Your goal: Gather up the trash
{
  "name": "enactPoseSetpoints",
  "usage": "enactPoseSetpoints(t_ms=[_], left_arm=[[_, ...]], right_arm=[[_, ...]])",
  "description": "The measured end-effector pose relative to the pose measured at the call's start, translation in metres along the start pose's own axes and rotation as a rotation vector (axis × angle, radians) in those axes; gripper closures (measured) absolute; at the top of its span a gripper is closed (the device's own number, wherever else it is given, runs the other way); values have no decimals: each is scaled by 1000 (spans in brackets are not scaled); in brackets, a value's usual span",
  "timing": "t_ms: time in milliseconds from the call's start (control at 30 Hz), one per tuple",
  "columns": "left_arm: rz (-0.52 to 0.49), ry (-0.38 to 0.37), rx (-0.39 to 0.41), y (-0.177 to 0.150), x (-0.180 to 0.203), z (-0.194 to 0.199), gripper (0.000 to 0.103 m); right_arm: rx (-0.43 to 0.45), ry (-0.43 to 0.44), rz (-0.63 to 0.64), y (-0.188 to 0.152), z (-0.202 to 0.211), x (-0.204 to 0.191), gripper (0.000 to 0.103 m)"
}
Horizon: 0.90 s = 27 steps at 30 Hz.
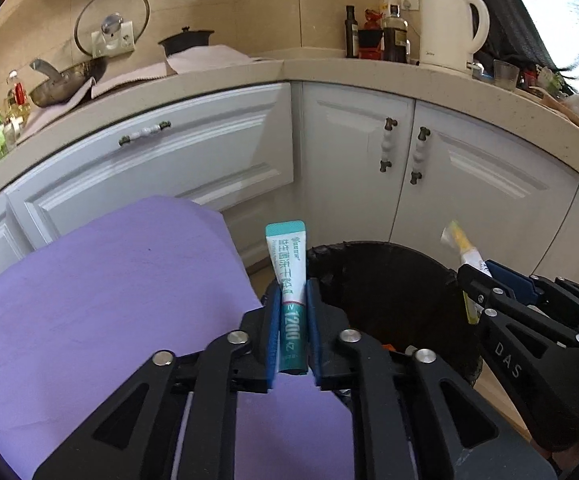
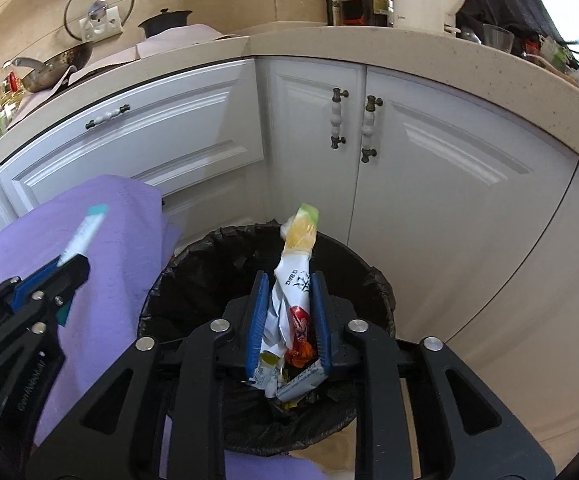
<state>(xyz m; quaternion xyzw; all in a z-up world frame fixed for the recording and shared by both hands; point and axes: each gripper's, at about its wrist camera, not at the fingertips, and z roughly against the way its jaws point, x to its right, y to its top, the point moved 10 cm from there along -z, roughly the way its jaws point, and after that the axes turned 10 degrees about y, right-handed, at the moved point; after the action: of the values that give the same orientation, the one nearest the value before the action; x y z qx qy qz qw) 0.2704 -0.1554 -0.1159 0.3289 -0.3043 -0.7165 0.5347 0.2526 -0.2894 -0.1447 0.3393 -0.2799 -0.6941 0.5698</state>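
- Left gripper: angled down, blue pads close together and near parallel, a sachet standing between them.
- Right gripper: angled down, jaws slightly wider, a crumpled wrapper between the pads.

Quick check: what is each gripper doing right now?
Left gripper: closed on the teal sachet.
Right gripper: crumpled wrapper between its pads above the bin; grip unclear.
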Motion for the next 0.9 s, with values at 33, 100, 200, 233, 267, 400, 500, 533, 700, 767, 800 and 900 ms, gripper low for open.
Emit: enactPoseSetpoints(t_ms=[33, 100, 200, 233, 267, 400, 500, 533, 700, 767, 800, 900], left_arm=[[2, -3, -9, -1, 1, -3, 82], [8, -3, -14, -2, 1, -5, 70], [2, 3, -9, -1, 3, -5, 63], [1, 3, -8, -1, 3, -5, 62], [3, 6, -6, -1, 3, -5, 60], [9, 12, 5, 1, 0, -1, 52], [9, 16, 15, 2, -3, 4, 45], [9, 19, 20, 3, -4, 7, 44], [5, 24, 41, 2, -10, 20, 33], [0, 23, 47, 0, -11, 27, 32], [-1, 21, 48, 0, -12, 30, 31], [-1, 22, 54, -4, -16, 40, 29]], right_arm=[[1, -4, -4, 0, 0, 2, 69], [5, -8, -7, -1, 1, 4, 66], [7, -15, -10, -1, 2, 6, 65], [8, -17, -12, -1, 3, 7, 65], [9, -18, -15, -2, 4, 7, 65], [13, -20, -19, -2, 8, 8, 64], [20, -26, -18, -2, 14, 8, 63], [22, -27, -19, -2, 16, 8, 61], [35, -30, -24, -5, 30, 6, 56], [38, -31, -20, -6, 35, 4, 56], [40, -32, -16, -8, 39, 3, 55], [51, -36, -11, -10, 51, -1, 47]])
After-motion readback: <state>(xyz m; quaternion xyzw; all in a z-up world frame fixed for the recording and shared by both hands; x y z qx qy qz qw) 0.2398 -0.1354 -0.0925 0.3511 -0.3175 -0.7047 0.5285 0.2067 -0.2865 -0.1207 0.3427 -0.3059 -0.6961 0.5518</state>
